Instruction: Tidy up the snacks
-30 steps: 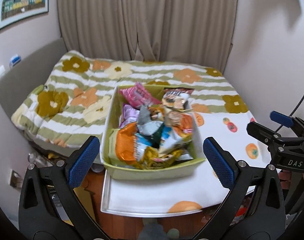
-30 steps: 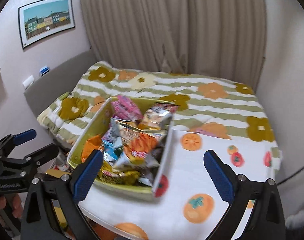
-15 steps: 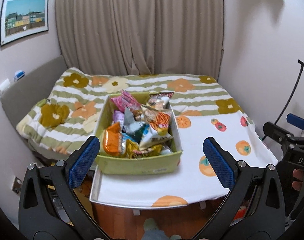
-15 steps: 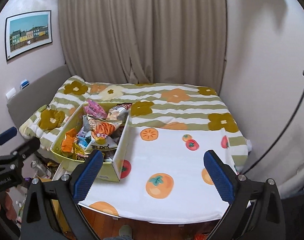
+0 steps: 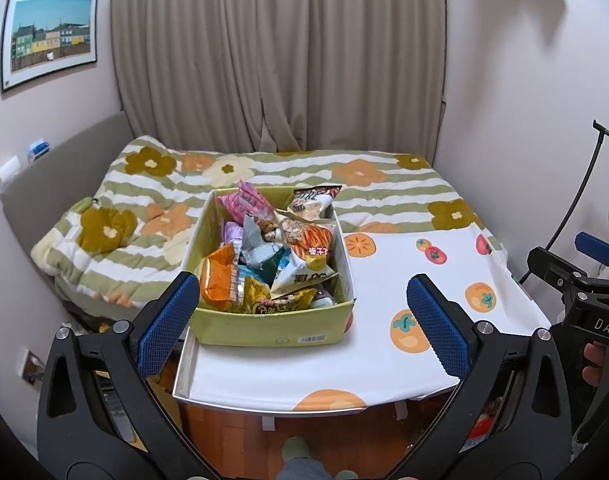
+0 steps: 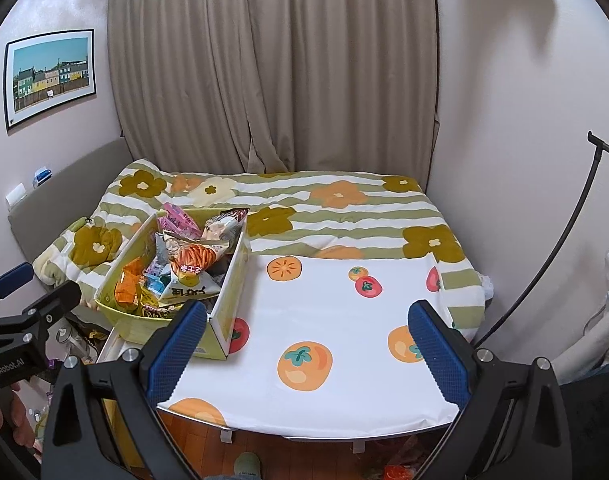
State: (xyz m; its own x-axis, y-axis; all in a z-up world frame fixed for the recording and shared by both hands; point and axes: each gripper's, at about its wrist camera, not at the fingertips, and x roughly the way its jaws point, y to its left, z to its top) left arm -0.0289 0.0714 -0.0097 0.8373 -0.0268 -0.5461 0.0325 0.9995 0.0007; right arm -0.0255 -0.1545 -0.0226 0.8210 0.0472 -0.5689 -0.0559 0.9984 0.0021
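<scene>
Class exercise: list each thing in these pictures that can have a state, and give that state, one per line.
left gripper: open, holding nothing.
right gripper: open, holding nothing.
snack box: upright, lidless, heaped with packets.
curtain: drawn shut.
tablecloth: spread flat over the table.

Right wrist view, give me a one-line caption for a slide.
Open right gripper hovers over a fruit-print tablecloth, beside a green box heaped with snack bags, bed behind.

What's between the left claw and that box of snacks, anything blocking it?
Nothing visible. The left gripper is open and held back from the table; only open air lies between it and the snack box. The right gripper is off to the side.
</scene>
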